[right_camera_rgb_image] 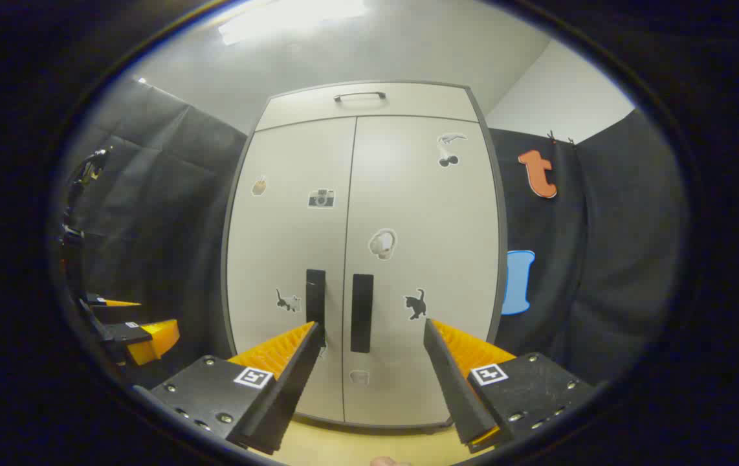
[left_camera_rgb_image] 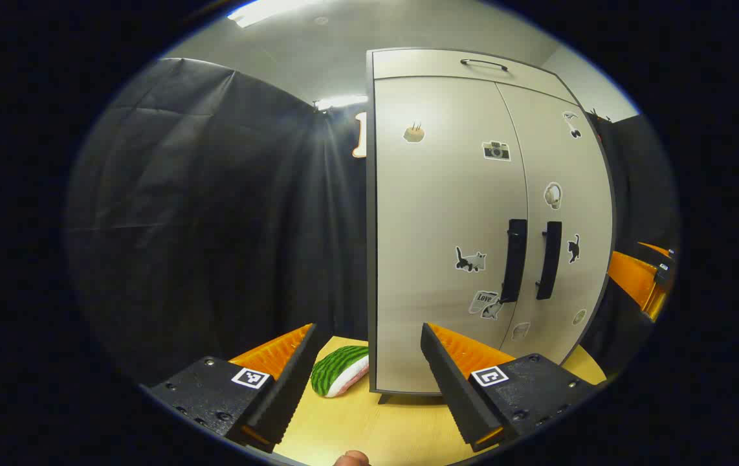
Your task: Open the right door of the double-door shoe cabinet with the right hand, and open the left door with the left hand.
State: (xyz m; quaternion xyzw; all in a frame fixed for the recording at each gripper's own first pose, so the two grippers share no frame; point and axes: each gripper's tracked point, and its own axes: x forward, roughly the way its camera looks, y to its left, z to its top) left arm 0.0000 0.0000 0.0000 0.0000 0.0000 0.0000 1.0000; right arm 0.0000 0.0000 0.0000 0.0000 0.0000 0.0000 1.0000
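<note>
Right now I see the shoe cabinet (right_camera_rgb_image: 363,259) standing on the wooden table (left_camera_rgb_image: 369,427), both doors flush. My right gripper (right_camera_rgb_image: 369,362) faces the cabinet's right door handle (right_camera_rgb_image: 362,313), fingers spread, short of touching. My left gripper (left_camera_rgb_image: 366,372) hangs before the cabinet's left edge, spread too. A watermelon-slice toy (left_camera_rgb_image: 339,370) lies beside the cabinet's foot.

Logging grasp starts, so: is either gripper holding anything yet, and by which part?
Nothing is held. The left gripper and right gripper are both open, short of the shoe cabinet's closed doors and handles.
</note>
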